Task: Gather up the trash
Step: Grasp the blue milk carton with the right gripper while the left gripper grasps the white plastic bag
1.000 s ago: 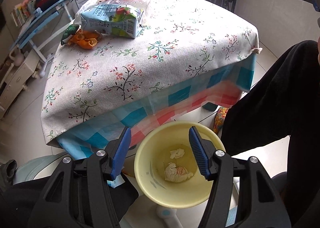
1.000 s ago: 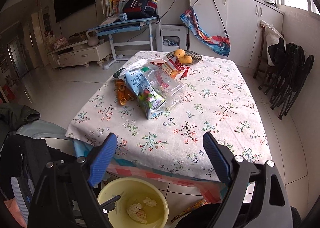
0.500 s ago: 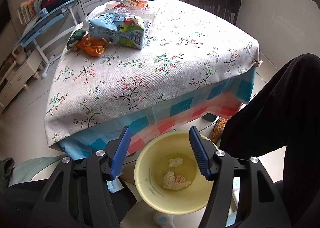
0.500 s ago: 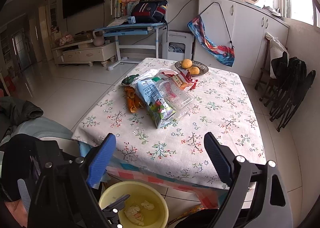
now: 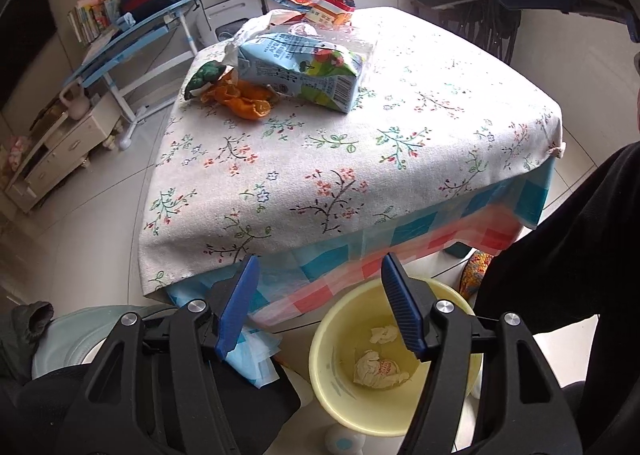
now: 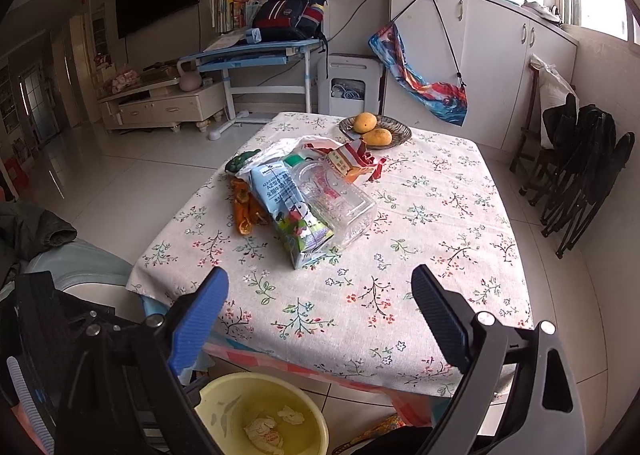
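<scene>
Hovering empty, jaws wide apart: left hand-held gripper (image 5: 318, 305) above yellow bin (image 5: 340, 407) holding crumpled tissues (image 5: 378, 369); right hand-held gripper (image 6: 320, 303) over table (image 6: 440, 255) edge. Milk carton (image 6: 290, 211), clear plastic bottle (image 6: 334, 199), probably orange peels (image 5: 244, 101) remain mid-table.

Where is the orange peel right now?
In both views the orange peel lies on the flowered tablecloth, near its left edge, against the milk carton and beside a green wrapper.

Table (image 6: 420, 223), floral cloth: carton (image 6: 290, 211), clear container (image 6: 338, 203), orange peel (image 6: 244, 209), wrapper (image 6: 352, 161), fruit plate (image 6: 394, 135). Floor: yellow bin (image 5: 332, 339) beside table.
</scene>
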Tool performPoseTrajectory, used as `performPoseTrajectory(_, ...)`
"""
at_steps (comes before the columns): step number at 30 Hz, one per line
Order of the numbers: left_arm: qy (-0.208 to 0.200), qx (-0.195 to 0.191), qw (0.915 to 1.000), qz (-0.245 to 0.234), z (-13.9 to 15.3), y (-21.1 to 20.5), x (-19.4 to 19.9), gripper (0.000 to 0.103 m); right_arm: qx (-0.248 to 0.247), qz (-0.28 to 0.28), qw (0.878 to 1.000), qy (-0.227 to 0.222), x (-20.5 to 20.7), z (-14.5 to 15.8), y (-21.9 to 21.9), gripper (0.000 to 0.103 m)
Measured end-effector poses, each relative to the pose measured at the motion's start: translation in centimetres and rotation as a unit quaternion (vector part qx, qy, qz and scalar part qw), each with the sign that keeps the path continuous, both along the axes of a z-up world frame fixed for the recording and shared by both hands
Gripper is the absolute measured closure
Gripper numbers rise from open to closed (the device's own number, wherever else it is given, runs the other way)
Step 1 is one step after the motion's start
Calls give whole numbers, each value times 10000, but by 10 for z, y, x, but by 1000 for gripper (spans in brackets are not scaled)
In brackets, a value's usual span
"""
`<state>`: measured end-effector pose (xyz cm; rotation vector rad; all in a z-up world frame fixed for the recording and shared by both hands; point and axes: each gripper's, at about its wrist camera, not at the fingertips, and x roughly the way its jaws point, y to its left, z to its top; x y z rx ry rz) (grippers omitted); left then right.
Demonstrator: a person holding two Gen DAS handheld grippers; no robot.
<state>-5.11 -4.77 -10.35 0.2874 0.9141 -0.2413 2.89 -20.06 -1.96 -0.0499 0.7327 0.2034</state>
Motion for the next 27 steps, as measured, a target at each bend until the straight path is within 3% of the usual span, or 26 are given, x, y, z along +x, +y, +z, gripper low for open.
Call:
performPoseTrajectory(5,-274,-125,9971,693,22,37,27,32,234,322,9987,325,25,-14,-2,15)
performPoseTrajectory(12,-445,-637,9888,1273,50,80,72,31,410,811,9942,574,59,-31,23,26)
performPoseTrajectory(19,-632,-1075,9838,1286,64,90,98,27,8,998,9931,611,99,-44,52,32)
performPoseTrajectory(25,-793,-1365,9814,1089,76,85,125,25,119,996,9908,904,114,-65,53,40)
performPoseTrajectory(27,-796,-1462,9812,972,78,79,138,24,135,1005,9897,1012,115,-71,52,53)
